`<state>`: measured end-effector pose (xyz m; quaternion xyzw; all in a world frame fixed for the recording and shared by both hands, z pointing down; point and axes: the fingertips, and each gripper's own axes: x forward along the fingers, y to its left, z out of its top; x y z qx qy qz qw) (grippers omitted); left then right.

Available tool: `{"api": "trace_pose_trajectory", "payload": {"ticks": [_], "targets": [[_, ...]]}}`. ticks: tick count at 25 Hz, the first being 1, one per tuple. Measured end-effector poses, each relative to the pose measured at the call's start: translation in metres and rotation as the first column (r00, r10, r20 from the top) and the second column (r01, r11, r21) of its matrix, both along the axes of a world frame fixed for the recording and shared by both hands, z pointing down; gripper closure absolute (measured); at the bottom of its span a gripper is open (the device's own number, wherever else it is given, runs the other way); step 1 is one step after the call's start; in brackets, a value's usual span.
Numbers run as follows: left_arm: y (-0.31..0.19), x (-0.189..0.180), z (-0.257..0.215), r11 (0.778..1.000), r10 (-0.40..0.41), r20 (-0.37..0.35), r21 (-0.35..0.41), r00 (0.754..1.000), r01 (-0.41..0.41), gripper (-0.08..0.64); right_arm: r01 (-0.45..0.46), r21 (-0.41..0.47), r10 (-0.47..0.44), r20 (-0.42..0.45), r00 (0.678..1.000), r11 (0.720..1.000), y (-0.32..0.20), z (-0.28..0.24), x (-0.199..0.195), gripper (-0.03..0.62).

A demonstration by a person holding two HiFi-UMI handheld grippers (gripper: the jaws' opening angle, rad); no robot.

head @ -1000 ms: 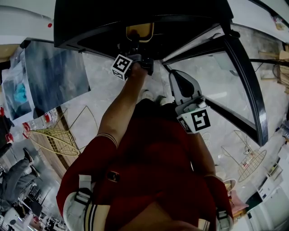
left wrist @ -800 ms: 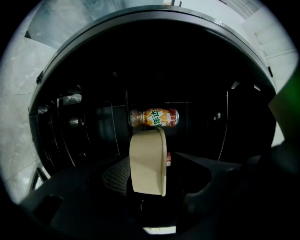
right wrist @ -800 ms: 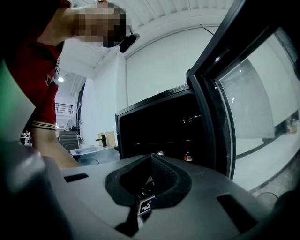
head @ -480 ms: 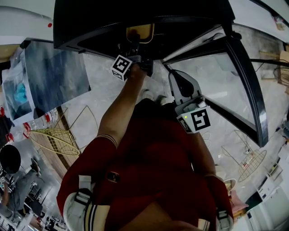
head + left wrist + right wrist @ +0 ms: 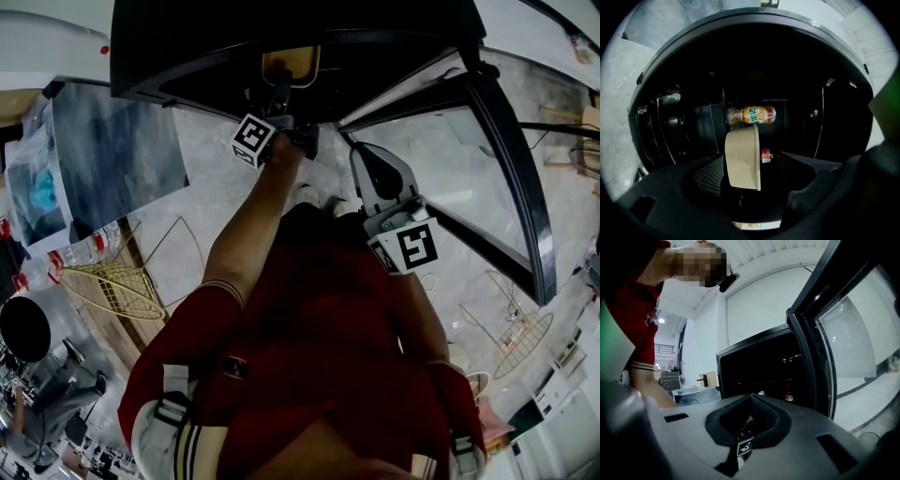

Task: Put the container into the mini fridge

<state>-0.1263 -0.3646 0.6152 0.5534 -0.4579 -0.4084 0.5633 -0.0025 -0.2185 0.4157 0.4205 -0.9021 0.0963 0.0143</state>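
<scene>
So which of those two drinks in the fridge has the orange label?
The bigger bottle showing whole past the beige container. The other drink, half hidden at the container's rim, has a red label.

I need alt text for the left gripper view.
A beige container sits untouched between the left gripper's wide-open jaws, which have just been opening, in the dark mini fridge. In the picture its rim faces right; an orange-labelled bottle shows behind it.

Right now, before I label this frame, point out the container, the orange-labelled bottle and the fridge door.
container [image 5: 742, 159]: left gripper view, middle of its beige side wall.
bottle [image 5: 754, 115]: left gripper view, its orange label.
fridge door [image 5: 808, 348]: right gripper view, its black frame.
</scene>
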Motion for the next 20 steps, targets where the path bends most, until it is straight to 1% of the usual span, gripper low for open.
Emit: {"api": "trace_pose_trajectory", "payload": {"ticks": [6, 12, 16, 20], "targets": [[0.011, -0.003, -0.01, 1.0, -0.011, 0.007, 0.014, 1.0, 0.011, 0.224, 0.02, 0.0, -0.02, 0.004, 1.0, 1.0, 0.002, -0.005, -0.001, 0.594], [0.033, -0.006, -0.021, 0.999, -0.026, 0.013, 0.032, 1.0, 0.026, 0.224, 0.053, 0.003, -0.053, 0.012, 0.999, 0.999, 0.01, -0.01, 0.0, 0.594], [0.049, -0.005, -0.035, 0.998, -0.023, 0.011, 0.053, 1.0, 0.022, 0.224, 0.072, 0.008, -0.072, 0.02, 0.997, 0.997, 0.014, -0.016, 0.001, 0.594], [0.068, -0.002, -0.053, 0.997, -0.011, 0.026, 0.077, 1.0, 0.009, 0.225, 0.091, 0.011, -0.091, 0.03, 0.995, 0.996, 0.019, -0.022, 0.003, 0.594]]}}
